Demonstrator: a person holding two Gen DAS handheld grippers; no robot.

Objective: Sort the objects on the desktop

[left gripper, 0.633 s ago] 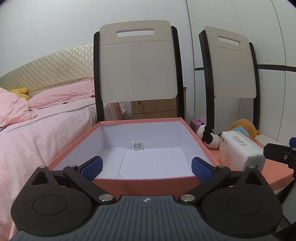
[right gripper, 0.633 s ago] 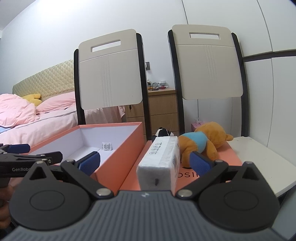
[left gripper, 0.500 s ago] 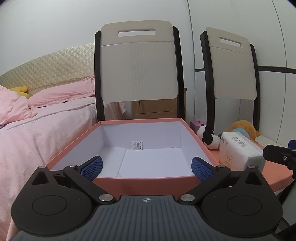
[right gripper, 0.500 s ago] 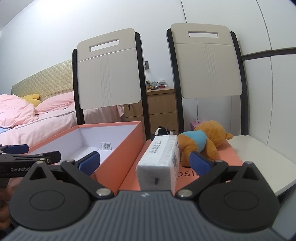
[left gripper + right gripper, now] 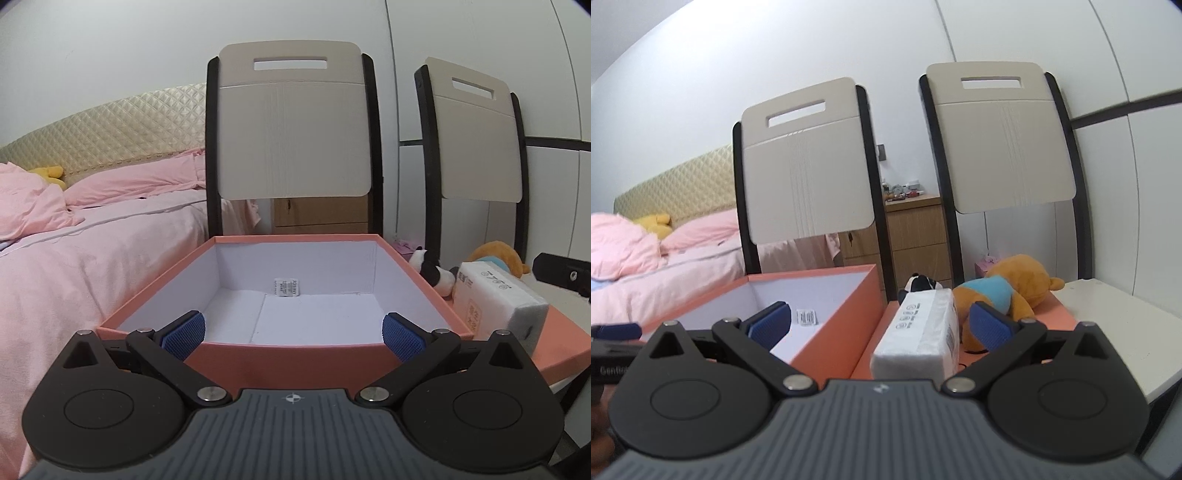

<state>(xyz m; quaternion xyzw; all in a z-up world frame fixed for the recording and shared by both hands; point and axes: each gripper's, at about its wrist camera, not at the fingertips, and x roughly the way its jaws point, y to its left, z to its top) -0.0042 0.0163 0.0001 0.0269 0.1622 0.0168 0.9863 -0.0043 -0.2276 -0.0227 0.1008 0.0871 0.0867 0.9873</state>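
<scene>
Tilting upward since the earlier frame, the right gripper [image 5: 881, 319] is hanging wide open and empty before the tissue pack [image 5: 919, 332]; the left gripper [image 5: 291, 332], equally spread, is facing the empty box [image 5: 291, 349]; sorting is yet to begin.

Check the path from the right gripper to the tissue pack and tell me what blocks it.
Nothing visible blocks it. The right gripper is open, and the tissue pack lies straight ahead on the orange lid. The plush bear sits beside and behind the pack, the orange box on its other side.
</scene>
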